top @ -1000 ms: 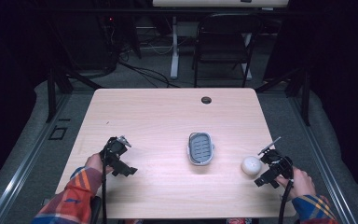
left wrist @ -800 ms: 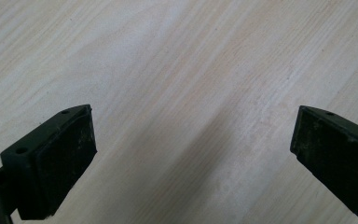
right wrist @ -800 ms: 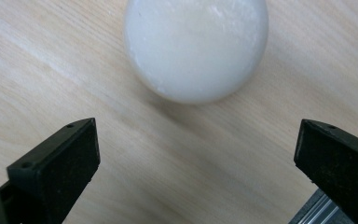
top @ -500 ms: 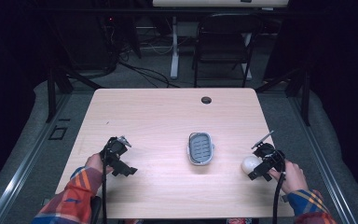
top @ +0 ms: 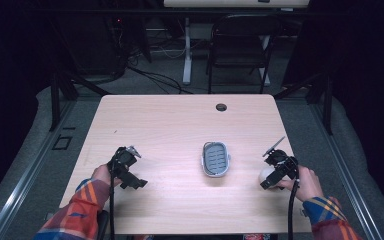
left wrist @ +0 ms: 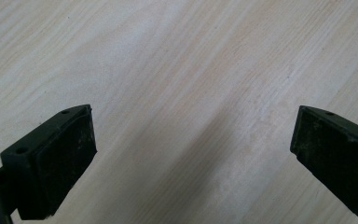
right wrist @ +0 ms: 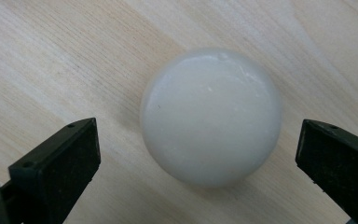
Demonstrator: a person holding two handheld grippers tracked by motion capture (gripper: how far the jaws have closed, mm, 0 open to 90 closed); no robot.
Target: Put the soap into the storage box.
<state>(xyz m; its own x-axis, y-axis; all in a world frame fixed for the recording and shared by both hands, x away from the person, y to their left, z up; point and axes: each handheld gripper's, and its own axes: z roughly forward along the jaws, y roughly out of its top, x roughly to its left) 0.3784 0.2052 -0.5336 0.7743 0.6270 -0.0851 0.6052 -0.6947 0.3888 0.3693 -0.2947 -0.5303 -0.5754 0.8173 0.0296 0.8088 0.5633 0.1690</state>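
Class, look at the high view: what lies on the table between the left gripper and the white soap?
The grey soap dish lies between the left gripper and the white soap; otherwise bare wooden table, seen in the high view.

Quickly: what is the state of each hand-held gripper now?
Left hand-held gripper: open, holding nothing.
Right hand-held gripper: open, jaws either side of the round white soap bar, not gripping.

The high view looks forward and down from above the person's side, taking in the whole table. Each gripper view points steeply down, close to the wood. The right one sits over the ball, also seen from above.
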